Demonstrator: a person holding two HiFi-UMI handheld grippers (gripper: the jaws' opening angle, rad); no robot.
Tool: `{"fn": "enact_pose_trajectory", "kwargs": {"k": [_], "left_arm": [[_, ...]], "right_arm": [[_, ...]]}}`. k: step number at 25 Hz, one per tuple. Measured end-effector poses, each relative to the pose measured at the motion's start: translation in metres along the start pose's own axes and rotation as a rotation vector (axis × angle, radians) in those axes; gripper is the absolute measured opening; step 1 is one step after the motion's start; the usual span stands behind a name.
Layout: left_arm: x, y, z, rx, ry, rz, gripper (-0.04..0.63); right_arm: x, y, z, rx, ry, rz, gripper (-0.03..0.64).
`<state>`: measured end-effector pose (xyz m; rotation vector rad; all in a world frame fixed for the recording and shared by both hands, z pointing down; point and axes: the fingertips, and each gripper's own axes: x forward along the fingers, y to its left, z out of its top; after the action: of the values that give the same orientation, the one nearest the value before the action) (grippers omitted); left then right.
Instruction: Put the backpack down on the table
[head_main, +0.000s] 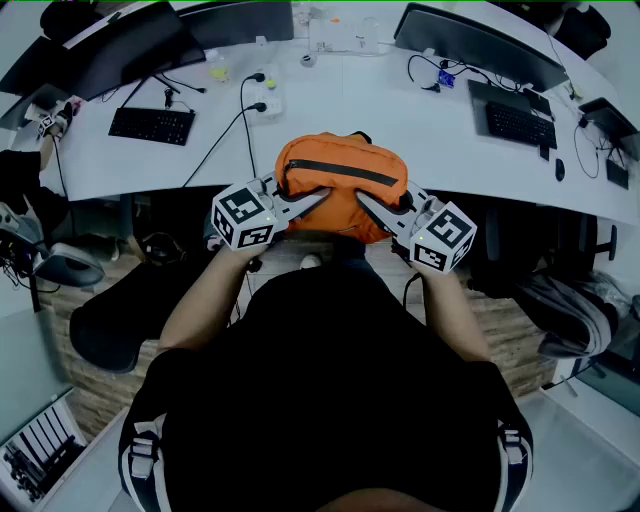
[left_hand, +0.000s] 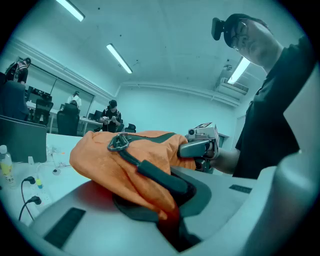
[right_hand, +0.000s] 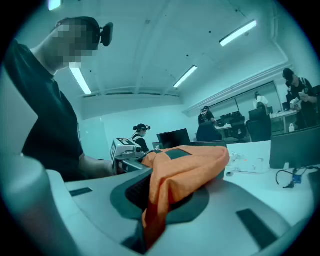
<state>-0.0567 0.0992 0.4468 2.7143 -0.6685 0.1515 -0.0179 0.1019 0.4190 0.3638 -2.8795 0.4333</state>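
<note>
An orange backpack (head_main: 343, 187) with a dark zip strip hangs at the near edge of the white table (head_main: 400, 120), held between both grippers. My left gripper (head_main: 318, 197) is shut on its left side, with orange cloth and a dark strap (left_hand: 150, 172) pinched between the jaws. My right gripper (head_main: 366, 206) is shut on its right side, with a fold of orange cloth (right_hand: 165, 197) caught between the jaws. In the left gripper view the backpack (left_hand: 125, 160) bulges ahead, and the right gripper (left_hand: 200, 145) shows behind it. The right gripper view shows the backpack (right_hand: 192, 162) and the left gripper (right_hand: 127, 152) beyond.
On the table lie a keyboard (head_main: 152, 125) at the left, a second keyboard (head_main: 518, 123) at the right, a power strip with cables (head_main: 266, 102) behind the backpack, and monitors (head_main: 480, 45) along the back. Chairs (head_main: 120, 310) stand under the table edge. People sit at far desks (left_hand: 111, 117).
</note>
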Motion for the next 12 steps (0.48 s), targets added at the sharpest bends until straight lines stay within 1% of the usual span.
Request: {"fn": "enact_pose_trajectory", "kwargs": {"k": [3, 5, 12], "left_arm": [[-0.021, -0.015, -0.001, -0.004, 0.000, 0.023, 0.055], [-0.029, -0.026, -0.001, -0.009, -0.006, 0.024, 0.052], [-0.032, -0.048, 0.007, -0.016, -0.034, -0.017, 0.046]], "right_arm": [[0.004, 0.019, -0.002, 0.014, -0.002, -0.068, 0.061], [0.003, 0.031, -0.003, 0.012, -0.004, -0.103, 0.061], [-0.012, 0.051, 0.005, -0.020, -0.027, -0.189, 0.061]]}}
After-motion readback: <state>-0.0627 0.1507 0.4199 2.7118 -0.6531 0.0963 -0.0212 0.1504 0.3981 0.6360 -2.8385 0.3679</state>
